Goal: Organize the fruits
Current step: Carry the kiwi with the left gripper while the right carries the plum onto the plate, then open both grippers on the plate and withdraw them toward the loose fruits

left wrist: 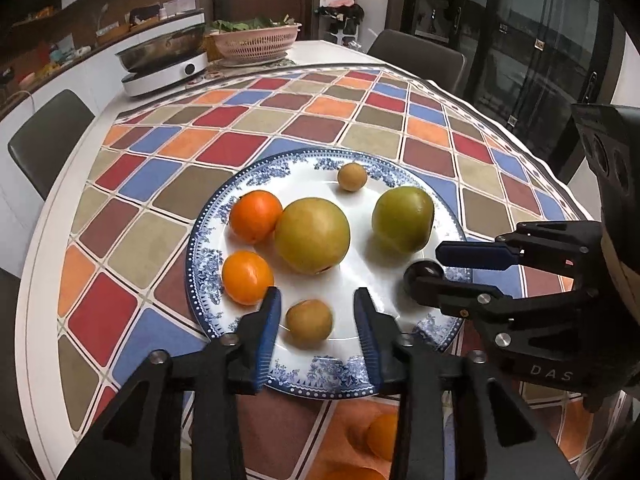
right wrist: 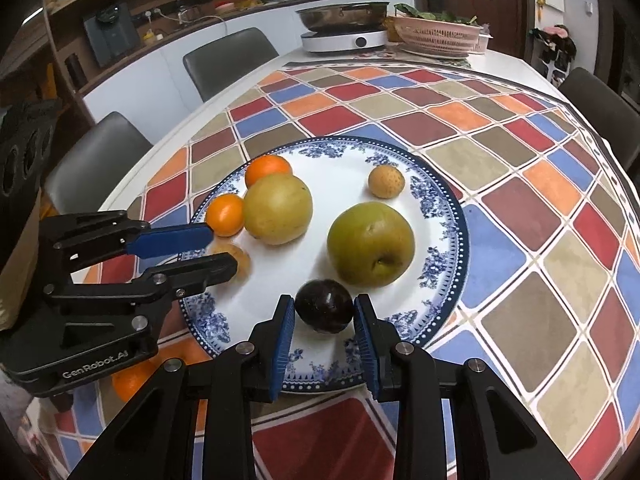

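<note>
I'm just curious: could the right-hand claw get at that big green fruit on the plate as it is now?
Probably not yet: the dark plum sits between the right gripper's fingers. The green fruit lies just beyond, with nothing else blocking it.

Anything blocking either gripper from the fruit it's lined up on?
Nothing visible. The left gripper straddles the small tan fruit on the plate, gaps either side. The right gripper straddles the dark plum, pads at or near its sides; contact unclear. Neighbouring fruit sits farther back.

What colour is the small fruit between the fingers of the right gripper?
Very dark purple, almost black: the dark plum. It shows best in the right wrist view.
</note>
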Demonstrator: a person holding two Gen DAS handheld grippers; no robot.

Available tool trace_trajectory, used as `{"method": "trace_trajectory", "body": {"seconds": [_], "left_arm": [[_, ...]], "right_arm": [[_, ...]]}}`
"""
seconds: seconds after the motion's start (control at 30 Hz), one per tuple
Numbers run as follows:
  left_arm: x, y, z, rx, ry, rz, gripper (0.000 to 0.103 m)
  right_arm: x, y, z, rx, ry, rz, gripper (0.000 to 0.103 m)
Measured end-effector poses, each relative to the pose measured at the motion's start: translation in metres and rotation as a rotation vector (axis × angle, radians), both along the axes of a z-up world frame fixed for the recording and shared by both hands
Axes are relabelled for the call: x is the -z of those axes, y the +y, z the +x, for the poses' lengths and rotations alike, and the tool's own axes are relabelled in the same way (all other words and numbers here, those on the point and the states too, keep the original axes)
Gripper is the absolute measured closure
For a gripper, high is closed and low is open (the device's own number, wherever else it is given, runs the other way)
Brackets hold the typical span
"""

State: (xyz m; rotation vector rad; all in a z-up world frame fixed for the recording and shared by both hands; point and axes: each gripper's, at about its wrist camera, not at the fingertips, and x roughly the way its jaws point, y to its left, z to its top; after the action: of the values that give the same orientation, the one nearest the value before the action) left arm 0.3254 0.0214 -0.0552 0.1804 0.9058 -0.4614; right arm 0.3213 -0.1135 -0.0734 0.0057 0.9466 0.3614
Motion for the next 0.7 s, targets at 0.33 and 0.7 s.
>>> {"method": "trace_trajectory", "body": {"seconds": [0.33,0.7], "left_arm": [[-0.028,0.007,-0.030,-0.038,-0.066,-0.024,0.059],[-0.071,0.014,-0.085,-0.084,-0.166,-0.031,0.042]], "right_arm": [[-0.025,-0.002,-0.018,0.006,-0.053,0.003,0.065],[-0.070,0.000,-0.066,-0.006,-0.150,0.005,0.062]]}}
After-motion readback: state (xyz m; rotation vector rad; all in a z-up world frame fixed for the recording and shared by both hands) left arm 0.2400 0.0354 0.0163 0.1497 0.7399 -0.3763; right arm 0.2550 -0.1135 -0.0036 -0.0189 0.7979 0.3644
